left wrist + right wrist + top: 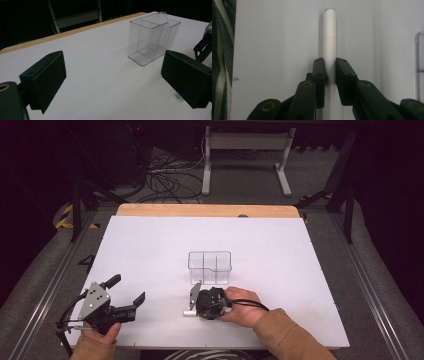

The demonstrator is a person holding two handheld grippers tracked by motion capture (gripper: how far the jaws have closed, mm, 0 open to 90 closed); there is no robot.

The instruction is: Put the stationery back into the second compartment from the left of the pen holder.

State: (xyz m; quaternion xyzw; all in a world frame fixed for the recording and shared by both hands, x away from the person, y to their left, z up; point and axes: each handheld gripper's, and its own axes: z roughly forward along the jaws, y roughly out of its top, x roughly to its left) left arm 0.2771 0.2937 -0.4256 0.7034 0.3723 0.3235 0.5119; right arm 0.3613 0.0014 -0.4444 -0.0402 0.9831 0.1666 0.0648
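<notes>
A white cylinder (329, 32), like a marker, lies flat on the white tabletop (280, 250). My right gripper (329, 72) is shut on its middle, one black jaw on each side. In the high view the right gripper (196, 308) lies low near the table's front centre, pointing left, and one end of the cylinder (189, 312) pokes out. A clear plastic box (210, 267) with inner dividers stands empty just behind it. My left gripper (126, 290) rests at the front left, open and holding nothing. Its view looks past its gripper (115, 80) toward the clear box (152, 40).
A wooden strip (205, 210) runs along the table's far edge. Beyond it are floor cables (165, 180) and a white frame stand (245, 155). Striped fabric (218, 62) lies past the table's near edge. The clear box's rim (418, 65) is at the right.
</notes>
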